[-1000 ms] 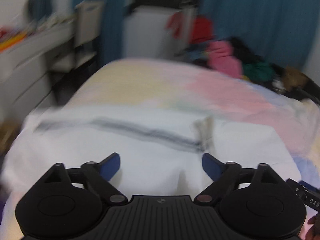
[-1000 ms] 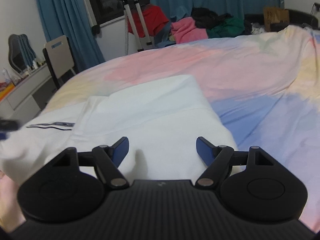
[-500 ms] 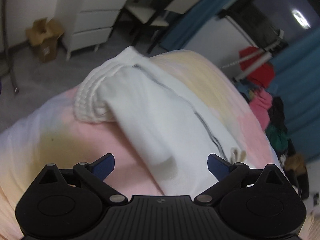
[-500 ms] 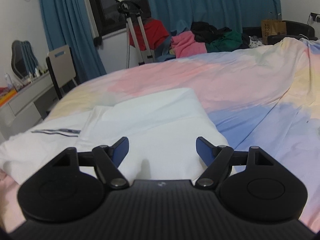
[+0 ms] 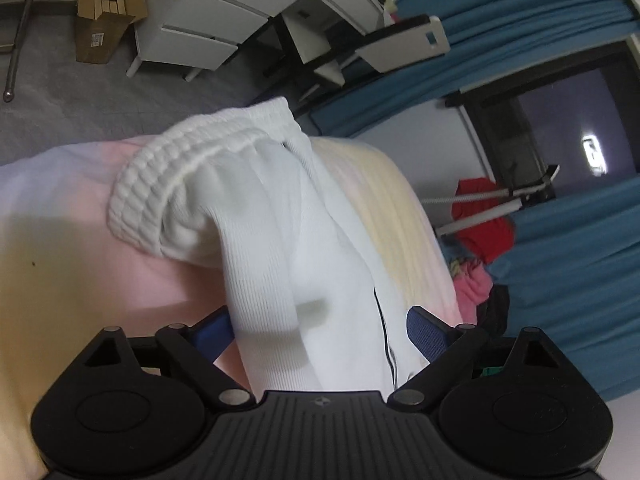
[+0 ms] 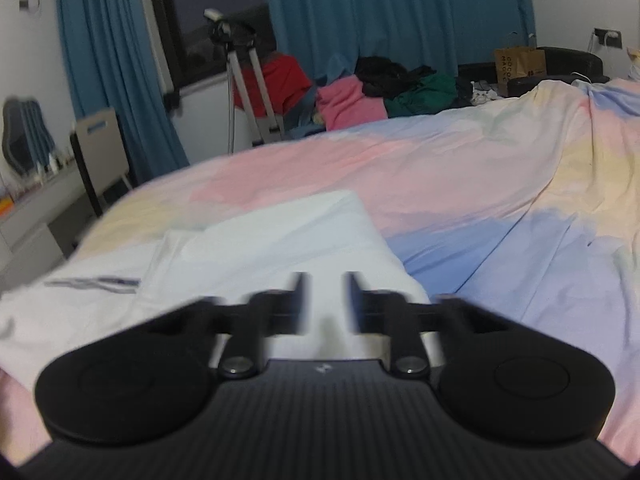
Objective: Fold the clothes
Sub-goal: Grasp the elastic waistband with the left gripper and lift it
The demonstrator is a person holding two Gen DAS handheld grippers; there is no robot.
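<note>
Claw positions differ from half a second ago. Right claw, formerly spread above the white garment, now shows its fingers drawn near together and motion-blurred, a narrow gap remaining at 12 o'clock; whether cloth is pinched cannot be told. Left claw, previously short of the fabric, now straddles a ridge of the same garment, fingers spread either side without pressing. Judged meaning: both ends are being taken up so that a fold can begin.

Garment: ribbed white knit, soft and limp, with a thick corrugated waistband or cuff bunched toward 10 o'clock and a thin dark stripe running along it. It lies on the bed, whose smooth pastel sheet is lightly creased. Farther, at 12 o'clock: heaped clothes and blue curtains.
</note>
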